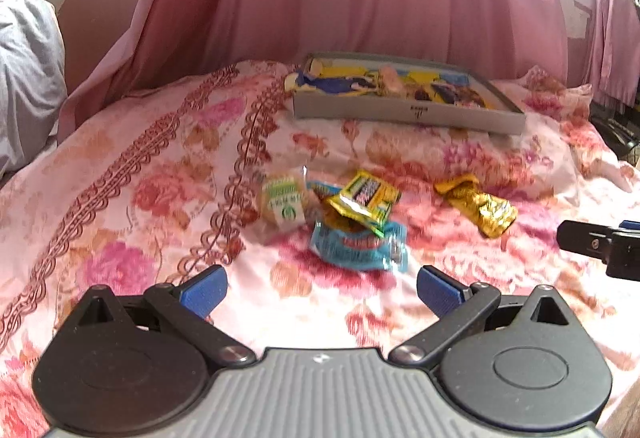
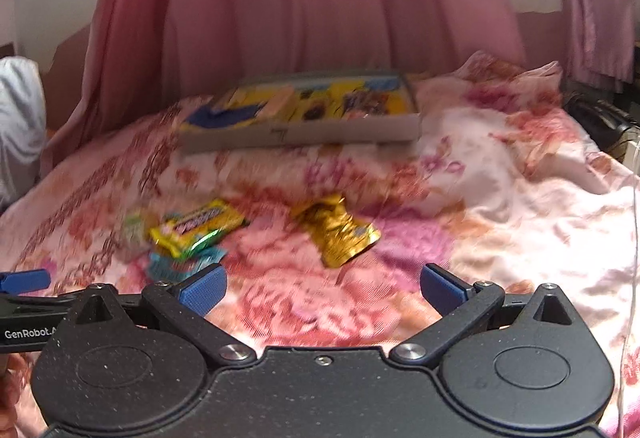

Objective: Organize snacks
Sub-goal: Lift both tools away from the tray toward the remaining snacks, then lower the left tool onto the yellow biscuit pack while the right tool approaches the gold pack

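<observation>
Left gripper (image 1: 322, 292) jaws spread wide, empty, above floral bedspread (image 1: 140, 198), snack packets (image 1: 352, 214) just ahead of its fingertips, gold packet (image 1: 478, 204) ahead-right, right gripper (image 2: 322, 292) equally wide, empty, grey box (image 1: 408, 114) of snacks farther ahead.

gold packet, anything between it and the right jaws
Nothing visible. The gold packet lies alone on the flowered bedspread, just ahead of the open right gripper; the other snacks sit off to its left.
</observation>
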The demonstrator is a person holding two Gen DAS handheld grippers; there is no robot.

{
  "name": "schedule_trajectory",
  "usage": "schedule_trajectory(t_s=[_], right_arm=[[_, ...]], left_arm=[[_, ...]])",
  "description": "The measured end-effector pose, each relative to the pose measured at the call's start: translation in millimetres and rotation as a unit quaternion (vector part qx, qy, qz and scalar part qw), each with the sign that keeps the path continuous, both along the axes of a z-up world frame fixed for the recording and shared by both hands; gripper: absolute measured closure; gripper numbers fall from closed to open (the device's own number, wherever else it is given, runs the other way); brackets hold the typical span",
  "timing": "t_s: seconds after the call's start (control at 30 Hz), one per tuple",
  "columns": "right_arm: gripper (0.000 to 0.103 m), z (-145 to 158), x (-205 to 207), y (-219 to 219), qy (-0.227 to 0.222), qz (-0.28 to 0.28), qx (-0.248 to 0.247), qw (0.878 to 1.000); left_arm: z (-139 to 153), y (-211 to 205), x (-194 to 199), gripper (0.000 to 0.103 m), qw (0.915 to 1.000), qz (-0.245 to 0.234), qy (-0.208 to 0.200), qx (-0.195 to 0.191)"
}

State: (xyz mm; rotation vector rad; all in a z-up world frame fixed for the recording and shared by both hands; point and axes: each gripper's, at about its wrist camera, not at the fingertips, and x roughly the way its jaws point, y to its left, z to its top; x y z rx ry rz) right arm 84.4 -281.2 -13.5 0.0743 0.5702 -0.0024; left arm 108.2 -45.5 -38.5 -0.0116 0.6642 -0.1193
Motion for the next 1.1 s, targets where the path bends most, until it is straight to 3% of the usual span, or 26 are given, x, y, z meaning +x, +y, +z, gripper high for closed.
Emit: schedule_trajectory(t_s=[0.53, 0.93, 1.1], right_arm=[[0.001, -14.6, 11.7, 18.9, 0.062, 0.039, -0.025, 0.997], [0.001, -15.8, 37.6, 21.6, 0.077, 0.066, 0.003, 0.995], [0.001, -9.3, 53.7, 23.4, 0.058, 0.085, -0.014, 0.995]], left_arm=[[-6.9, 6.3, 2.6, 0.000, 0.9995, -0.006, 0.029, 0.010], [-1.1, 10.5, 30.6, 0.000, 0.9993, -0.014, 0.023, 0.025], [4.0, 8.8, 42.3, 0.000, 0.9994, -0.019, 0.014, 0.027]])
